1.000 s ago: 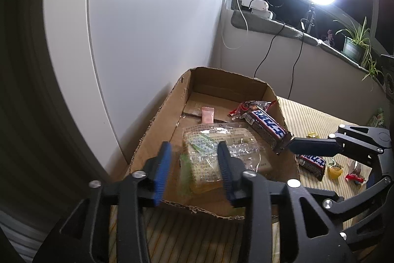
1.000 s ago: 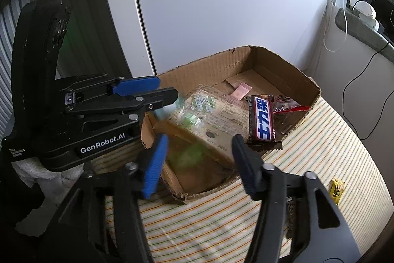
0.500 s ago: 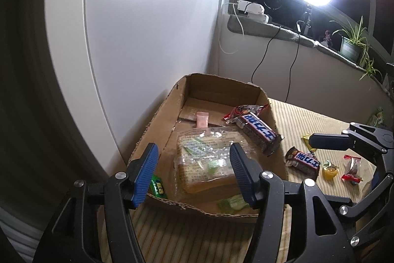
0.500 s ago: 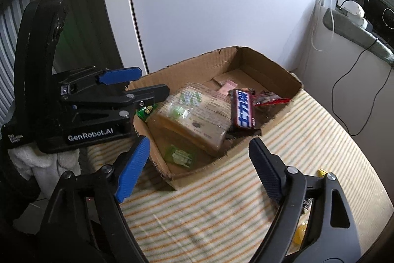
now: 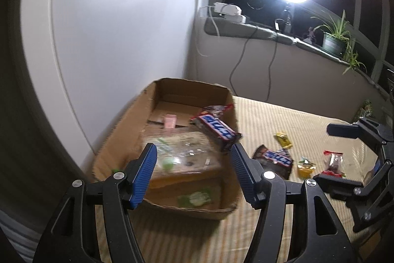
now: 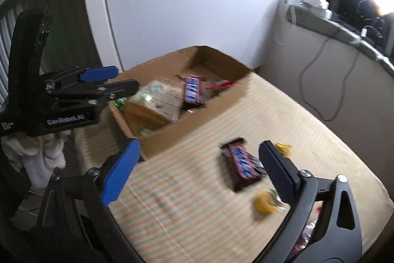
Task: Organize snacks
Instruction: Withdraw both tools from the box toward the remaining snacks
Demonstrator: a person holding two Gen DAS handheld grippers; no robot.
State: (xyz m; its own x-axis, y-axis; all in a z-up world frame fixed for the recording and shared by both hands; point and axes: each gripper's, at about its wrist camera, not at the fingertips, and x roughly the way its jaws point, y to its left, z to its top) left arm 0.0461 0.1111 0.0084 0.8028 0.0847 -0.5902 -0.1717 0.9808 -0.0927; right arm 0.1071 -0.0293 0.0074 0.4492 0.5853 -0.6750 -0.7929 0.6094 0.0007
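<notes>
Going left to right from the cardboard box (image 5: 170, 164): the left gripper (image 5: 193, 173) hangs over its near end, jaws just opened partway with nothing between them. I'd guess it dropped something there. Inside lie a clear biscuit pack (image 5: 182, 157) and a Snickers bar (image 5: 216, 130) propped on the right wall. Right of the box on the striped bench (image 6: 197, 201), another Snickers (image 6: 242, 165) lies flat, long axis angled toward the box; the right gripper (image 6: 199, 174) has just spread wide, empty, probably lining up for it.

Brown cardboard box (image 5: 229, 113) on a yellow-striped cloth (image 5: 283, 115), blue-padded tongs (image 5: 194, 174)
</notes>
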